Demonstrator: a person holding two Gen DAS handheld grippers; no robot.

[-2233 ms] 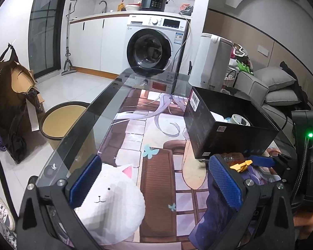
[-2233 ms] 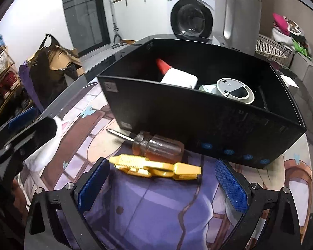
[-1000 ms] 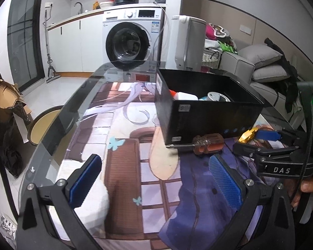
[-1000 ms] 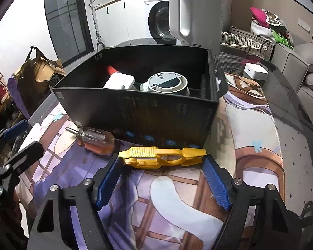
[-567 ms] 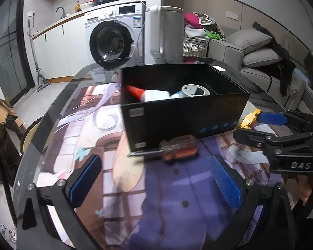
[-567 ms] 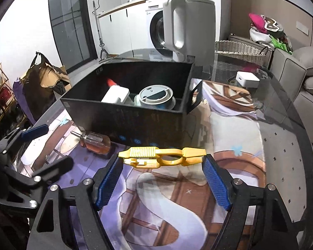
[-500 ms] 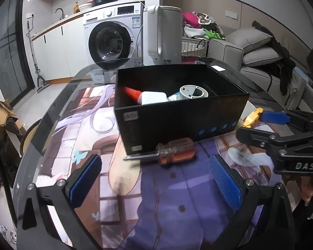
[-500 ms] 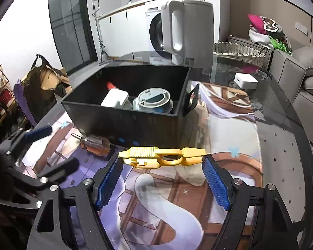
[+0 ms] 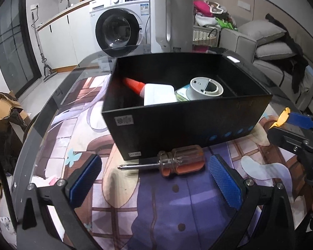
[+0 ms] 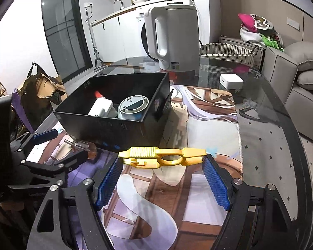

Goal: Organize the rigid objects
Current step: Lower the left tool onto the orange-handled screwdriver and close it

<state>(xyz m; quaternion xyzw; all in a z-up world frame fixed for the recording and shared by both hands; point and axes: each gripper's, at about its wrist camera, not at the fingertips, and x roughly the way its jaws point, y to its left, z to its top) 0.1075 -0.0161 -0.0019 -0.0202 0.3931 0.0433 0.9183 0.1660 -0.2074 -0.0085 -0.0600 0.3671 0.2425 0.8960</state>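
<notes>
My right gripper is shut on a yellow plastic tool, held crosswise above the table mat, in front of the black box. The box holds a white glue bottle with a red cap and a round grey tape case. A screwdriver with a clear orange handle lies on the mat against the box's near wall. My left gripper is open and empty, its pads to either side of the screwdriver and just short of it.
A white electric kettle stands on the glass table behind the box. A small white box sits at the far right of the table. A wicker basket and a sofa lie beyond the table edge.
My right gripper closed on the yellow tool, lifted it and carried it right and back. My left gripper swung right and came in close around the screwdriver.
</notes>
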